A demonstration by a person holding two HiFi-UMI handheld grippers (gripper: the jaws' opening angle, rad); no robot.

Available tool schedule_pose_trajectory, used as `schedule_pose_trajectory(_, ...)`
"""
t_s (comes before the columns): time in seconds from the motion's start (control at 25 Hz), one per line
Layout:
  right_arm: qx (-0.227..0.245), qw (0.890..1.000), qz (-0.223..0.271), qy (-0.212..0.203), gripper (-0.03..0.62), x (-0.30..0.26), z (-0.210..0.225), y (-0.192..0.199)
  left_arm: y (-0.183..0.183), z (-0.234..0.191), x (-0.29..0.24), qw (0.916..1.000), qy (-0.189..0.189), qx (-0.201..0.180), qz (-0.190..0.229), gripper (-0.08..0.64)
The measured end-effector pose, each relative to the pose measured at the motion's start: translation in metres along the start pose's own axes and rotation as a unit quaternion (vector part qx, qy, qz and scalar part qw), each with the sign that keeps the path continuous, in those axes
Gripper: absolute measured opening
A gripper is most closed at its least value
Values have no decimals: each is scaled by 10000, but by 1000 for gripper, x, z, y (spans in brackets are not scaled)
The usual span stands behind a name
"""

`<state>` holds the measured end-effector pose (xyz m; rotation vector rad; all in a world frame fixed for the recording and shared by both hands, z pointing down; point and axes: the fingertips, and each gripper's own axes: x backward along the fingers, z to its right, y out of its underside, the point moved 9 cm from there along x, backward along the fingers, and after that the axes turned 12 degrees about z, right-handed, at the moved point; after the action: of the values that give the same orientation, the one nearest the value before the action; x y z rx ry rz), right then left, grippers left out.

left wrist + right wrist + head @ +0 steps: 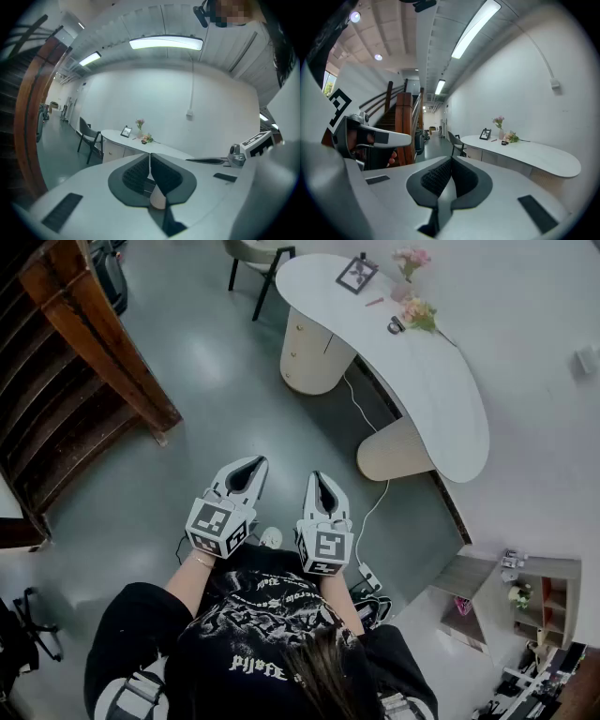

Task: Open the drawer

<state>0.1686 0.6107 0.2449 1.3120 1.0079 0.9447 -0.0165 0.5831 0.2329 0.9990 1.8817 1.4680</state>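
The drawer (302, 338) sits in the rounded cabinet (319, 357) under the far end of the curved white desk (441, 399). Its front is flush with the cabinet, so it looks closed, and small knobs show on the face. Nothing touches it. A chair (258, 259) stands just beside that end of the desk. On the desktop above are a picture frame (357, 274), a vase of flowers (412, 259) and a second bunch of flowers (419, 315). A cable (361, 413) runs down from the desk across the grey floor (216, 381).

Both grippers are well apart from the drawer, held side by side close to the person's body and pointing roughly toward the desk. The left gripper (249, 465) has its jaws pressed together, with nothing between them. In its own view the closed tips (150, 155) line up below the desk, and the drawer (112, 150) is small in the distance. The right gripper (321, 480) is likewise closed and empty. Its view shows the pads meeting (451, 160), with the drawer (474, 152) far off and the left gripper at the frame's left edge.

A wooden staircase (75, 362) rises on the left, and a shelf (544, 596) stands against the wall at lower right.
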Motion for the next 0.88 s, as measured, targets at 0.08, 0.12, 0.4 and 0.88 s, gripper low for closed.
schedule_pose_trajectory(0.08, 20, 10000, -14, -42, 25, 5, 5, 1, 1, 7, 2, 10000, -58, -36, 28, 31)
schedule_pose_trajectory(0.12, 20, 10000, -22, -57, 25, 8, 7, 1, 2, 10, 3, 9999, -86, -46, 43, 31)
schedule_pose_trajectory(0.4, -194, 9997, 5, -120, 26, 23, 19, 8, 12, 27, 10, 9995, -288, 20, 148, 31)
schedule_pose_trajectory(0.88, -247, 9992, -105, -285, 26, 0, 16, 19, 29, 4, 0, 9993, -310, 184, -6, 31)
